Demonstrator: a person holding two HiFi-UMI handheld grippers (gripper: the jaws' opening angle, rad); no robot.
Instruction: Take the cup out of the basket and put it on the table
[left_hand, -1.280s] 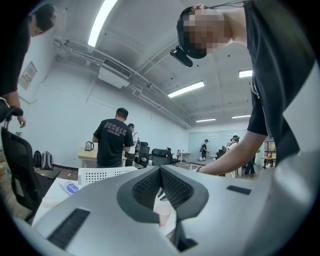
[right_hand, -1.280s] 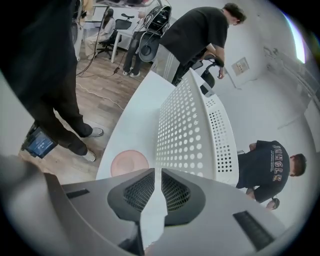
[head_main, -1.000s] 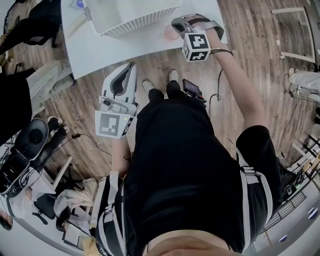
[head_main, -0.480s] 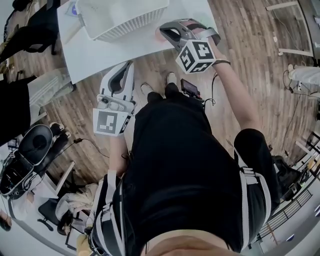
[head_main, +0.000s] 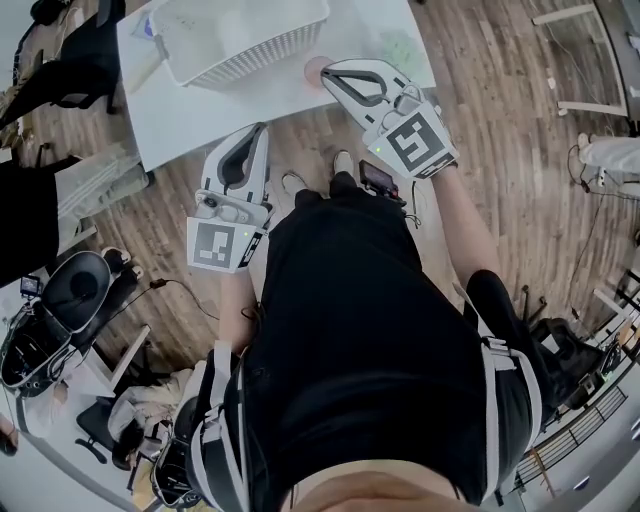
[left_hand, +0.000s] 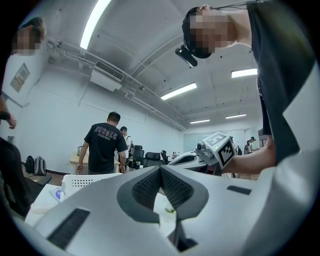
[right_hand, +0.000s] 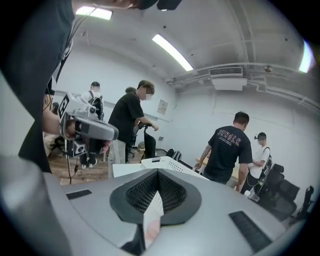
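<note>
We stand on a wooden plank floor (head_main: 520, 90), and a black office chair (head_main: 70, 290) sits well to the left of the fingers (head_main: 250, 150) of the left gripper (head_main: 262, 128). Far beyond those fingers a white wall (left_hand: 55, 125) rises behind a pale desk (left_hand: 75, 161) and black chairs (left_hand: 150, 159). High above them we see long strip lights (left_hand: 178, 91) and an air-conditioning unit (left_hand: 106, 75). To the right of the right gripper (right_hand: 158, 171) and its fingers (right_hand: 140, 192) stand more dark chairs (right_hand: 280, 187).
</note>
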